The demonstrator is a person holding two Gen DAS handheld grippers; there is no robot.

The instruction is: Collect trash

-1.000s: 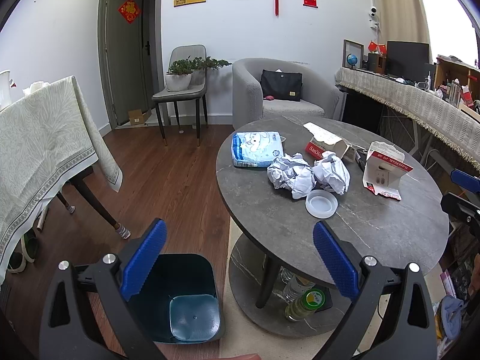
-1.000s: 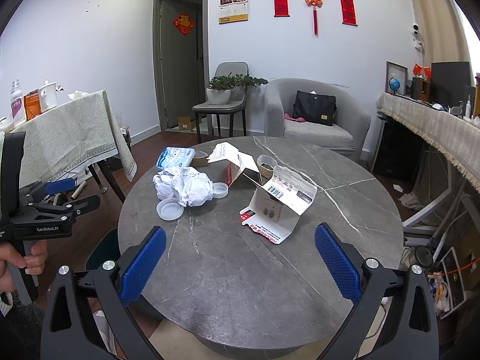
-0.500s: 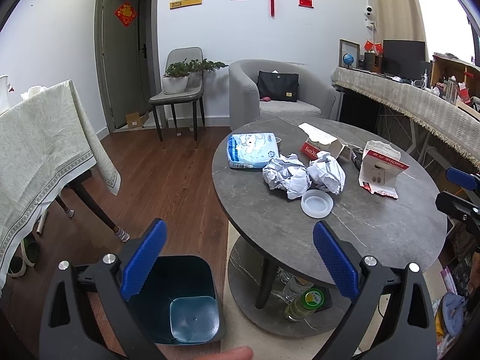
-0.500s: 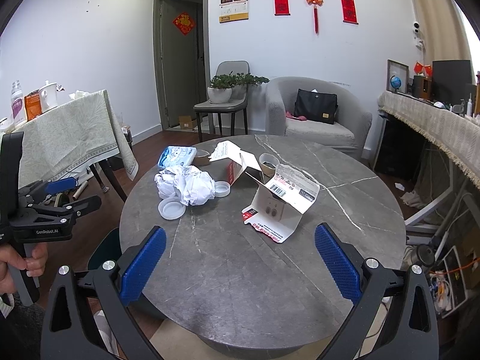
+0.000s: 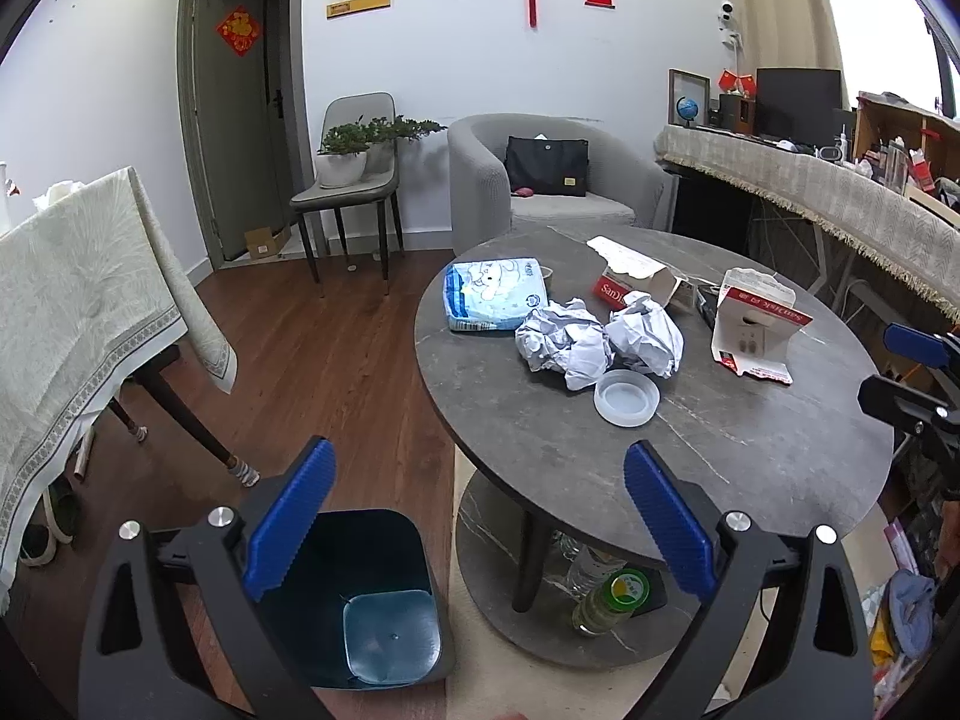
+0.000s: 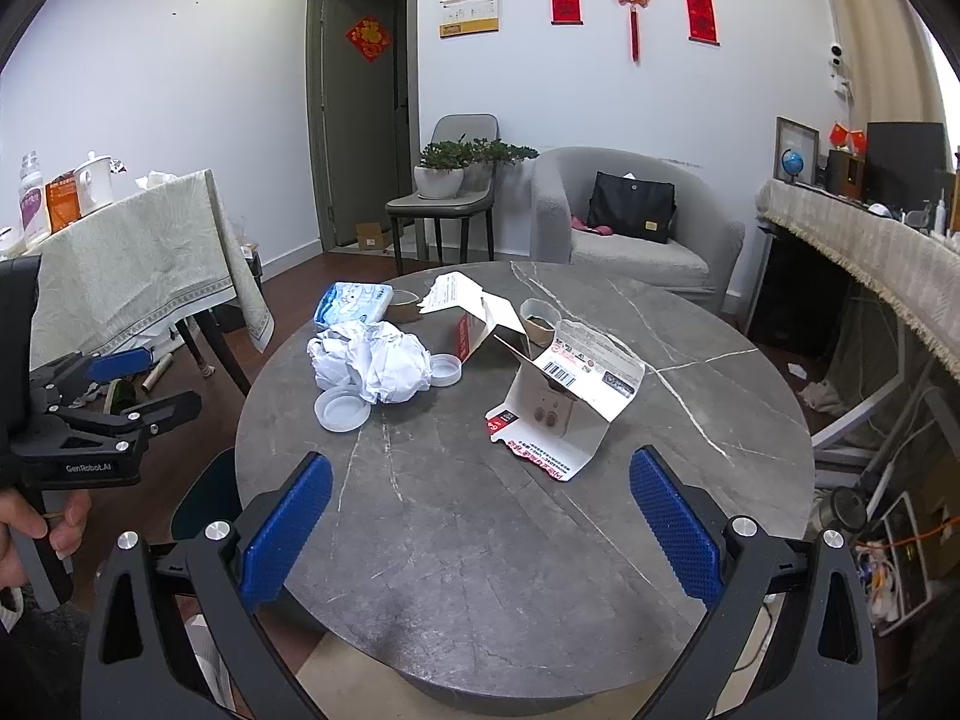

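Drifting closer, nothing picked up yet

Over the last second I have eased both grippers a little nearer the table (image 6: 690,420); nothing on it has moved. My left gripper (image 5: 474,516) and right gripper (image 6: 480,516) both gape wide and empty. The crumpled paper (image 5: 594,342), lid (image 5: 627,397) and torn boxes (image 6: 564,396) lie mid-table, the bin (image 5: 360,594) below my left, so collecting hasn't started.

Two crumpled white paper balls (image 5: 597,337) lie touching beside a white plastic lid (image 5: 626,398), torn cartons (image 6: 564,402) nearby
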